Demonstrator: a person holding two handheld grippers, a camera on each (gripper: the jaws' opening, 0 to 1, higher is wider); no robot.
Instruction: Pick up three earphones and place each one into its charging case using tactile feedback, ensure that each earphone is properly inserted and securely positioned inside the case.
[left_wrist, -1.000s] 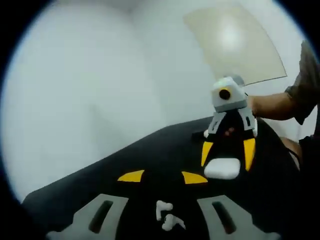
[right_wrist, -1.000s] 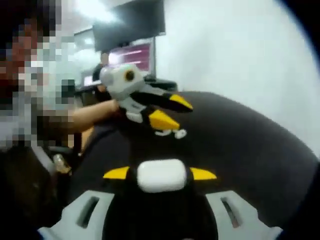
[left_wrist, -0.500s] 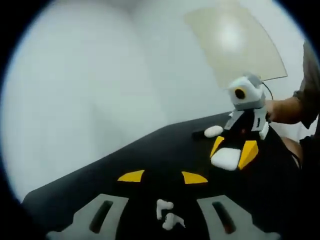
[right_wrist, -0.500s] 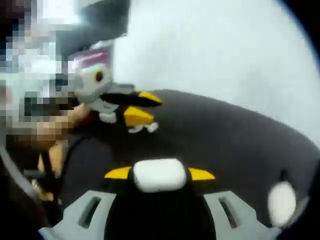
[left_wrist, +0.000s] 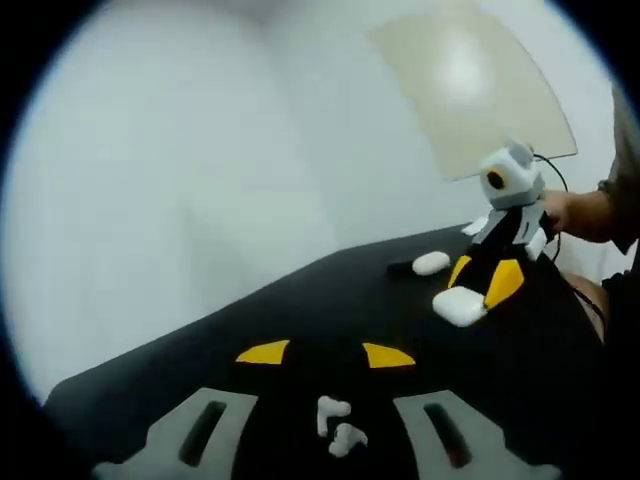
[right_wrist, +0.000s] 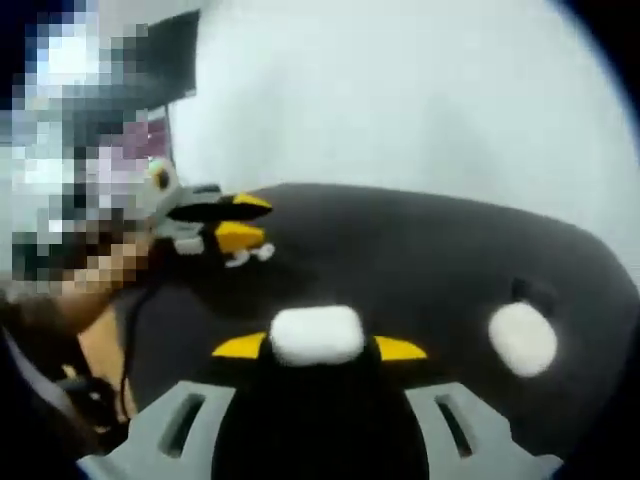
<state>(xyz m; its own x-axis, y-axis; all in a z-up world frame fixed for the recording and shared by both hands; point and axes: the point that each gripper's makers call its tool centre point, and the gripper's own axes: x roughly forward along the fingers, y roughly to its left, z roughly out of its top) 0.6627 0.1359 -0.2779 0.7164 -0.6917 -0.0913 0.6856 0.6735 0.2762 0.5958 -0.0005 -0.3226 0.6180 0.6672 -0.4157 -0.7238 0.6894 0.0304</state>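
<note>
Left gripper view: my left gripper (left_wrist: 325, 354) spread wide, holding nothing, over two earphones (left_wrist: 336, 425) lying loose on black table (left_wrist: 200, 360). Further right, my right gripper (left_wrist: 484, 287) clamps white case (left_wrist: 459, 306); second case (left_wrist: 431, 263) rests on table behind. Right gripper view: same case (right_wrist: 316, 334) between my jaws. Risk: smooth case may twist in pinch; earphones may skid when I close.

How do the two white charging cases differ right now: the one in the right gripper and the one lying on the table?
The held charging case sits clamped between the right gripper jaws, off the black table; the second charging case lies free on the table, untouched. In the left gripper view, the held one is nearer the camera, the second beyond it. Both are white, rounded and look closed.
</note>
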